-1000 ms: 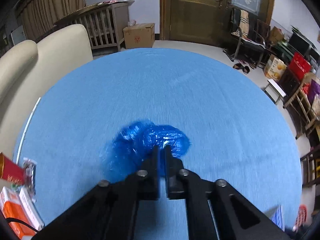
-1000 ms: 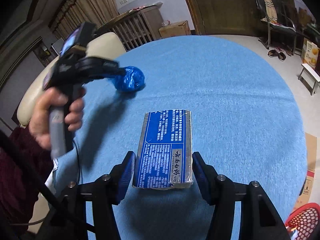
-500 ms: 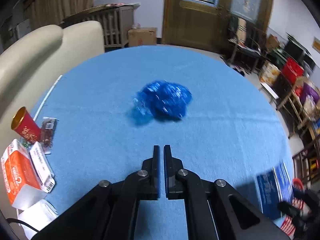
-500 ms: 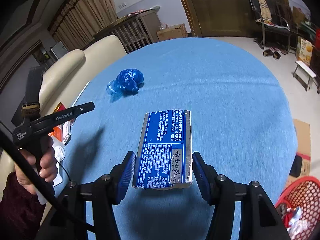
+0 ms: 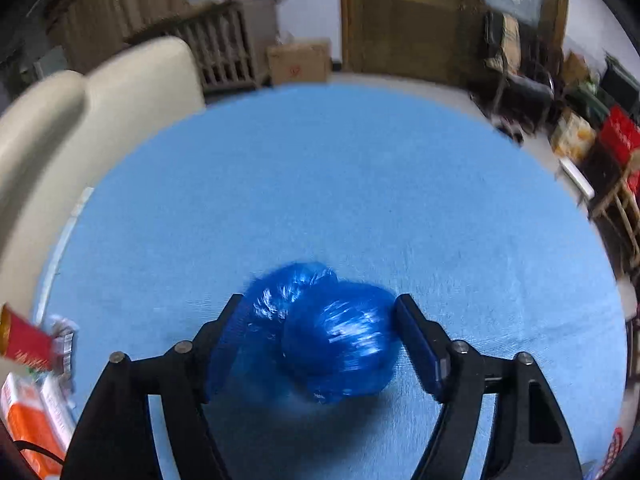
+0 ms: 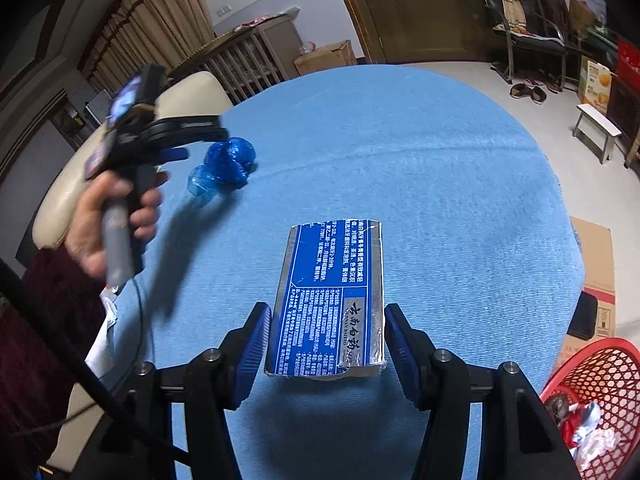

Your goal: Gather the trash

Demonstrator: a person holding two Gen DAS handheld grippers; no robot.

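Observation:
A crumpled blue plastic bag (image 5: 336, 344) lies on the round table with a blue cloth (image 5: 320, 180). My left gripper (image 5: 320, 308) straddles it, and its jaws are opening with the bag between them, the pads beside it rather than pressing. In the right wrist view the same bag (image 6: 230, 162) sits at the far left, with the left gripper (image 6: 206, 144) held over it by a hand (image 6: 100, 232). My right gripper (image 6: 328, 320) is shut on a flat blue and silver packet (image 6: 332, 288) with white print, held above the cloth.
A red mesh basket (image 6: 592, 392) holding scraps stands on the floor at the lower right. A red can (image 5: 24, 340), a wrapper (image 5: 62, 336) and an orange carton (image 5: 24, 412) lie at the table's left edge. A cream sofa (image 5: 100, 112) stands behind.
The left gripper pulled back from the blue bag, then came forward and down over it again. Its jaws went from shut to wide apart around the bag. The right gripper kept hold of the packet.

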